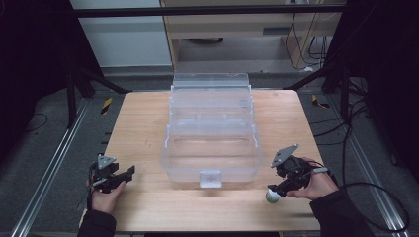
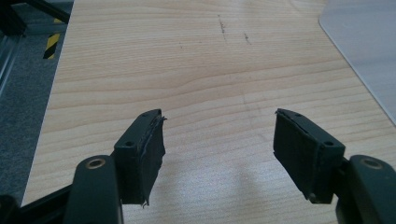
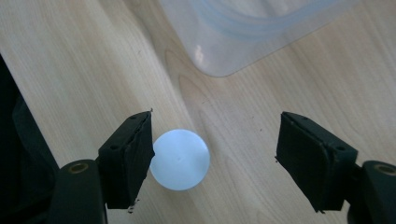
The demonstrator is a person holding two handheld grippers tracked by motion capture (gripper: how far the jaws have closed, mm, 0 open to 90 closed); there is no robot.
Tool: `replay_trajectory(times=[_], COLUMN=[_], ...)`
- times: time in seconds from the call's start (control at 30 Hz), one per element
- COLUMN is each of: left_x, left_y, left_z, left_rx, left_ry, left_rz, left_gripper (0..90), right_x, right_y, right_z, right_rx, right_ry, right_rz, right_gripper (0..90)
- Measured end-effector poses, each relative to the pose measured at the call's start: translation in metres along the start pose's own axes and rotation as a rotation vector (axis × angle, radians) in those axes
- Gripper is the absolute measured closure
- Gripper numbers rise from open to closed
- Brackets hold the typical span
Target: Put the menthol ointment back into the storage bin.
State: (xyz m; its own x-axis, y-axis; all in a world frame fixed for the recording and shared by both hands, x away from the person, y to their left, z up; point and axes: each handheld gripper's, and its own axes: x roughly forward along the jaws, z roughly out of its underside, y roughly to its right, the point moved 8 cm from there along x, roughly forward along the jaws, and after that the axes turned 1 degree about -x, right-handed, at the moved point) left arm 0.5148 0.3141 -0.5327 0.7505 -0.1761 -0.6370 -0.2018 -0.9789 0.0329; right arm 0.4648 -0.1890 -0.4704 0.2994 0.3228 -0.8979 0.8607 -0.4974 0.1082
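Now right tool (image 3: pixel 215 149) spread around white ball (image 3: pixel 180 159), near clear bin (image 1: pixel 211 133) front corner; left tool (image 2: pixel 217 154) spread, empty. Pre-grasp, likely; next: squeeze.

One clear box (image 1: pixel 211 143), one white ball (image 3: pixel 180 159), two grippers (image 1: pixel 117 177).

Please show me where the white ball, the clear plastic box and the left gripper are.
white ball (image 3: pixel 180 159): right gripper view, its top.
clear plastic box (image 1: pixel 211 170): high view, its near wall.
left gripper (image 2: pixel 218 140): left gripper view, midway between its fingertips.
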Motion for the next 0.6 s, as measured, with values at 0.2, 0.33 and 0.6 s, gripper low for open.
replay_trajectory(times=[0.2,0.33,0.6], left_x=[0.0,0.0,0.0], left_y=[0.0,0.0,0.001], left_z=[0.0,0.0,0.0], left_rx=[0.002,0.005,0.007], left_ry=[-0.003,-0.003,-0.005], left_rz=[-0.001,-0.003,-0.003], left_gripper=[33.3,33.3,33.3], right_x=[0.007,0.01,0.016], right_y=[-0.006,-0.008,-0.014], right_z=[0.007,0.011,0.014], right_rx=[-0.013,-0.018,-0.051], right_ry=[-0.045,-0.069,-0.111], right_rz=[-0.031,-0.046,-0.068], right_gripper=[29.2,30.2,34.3])
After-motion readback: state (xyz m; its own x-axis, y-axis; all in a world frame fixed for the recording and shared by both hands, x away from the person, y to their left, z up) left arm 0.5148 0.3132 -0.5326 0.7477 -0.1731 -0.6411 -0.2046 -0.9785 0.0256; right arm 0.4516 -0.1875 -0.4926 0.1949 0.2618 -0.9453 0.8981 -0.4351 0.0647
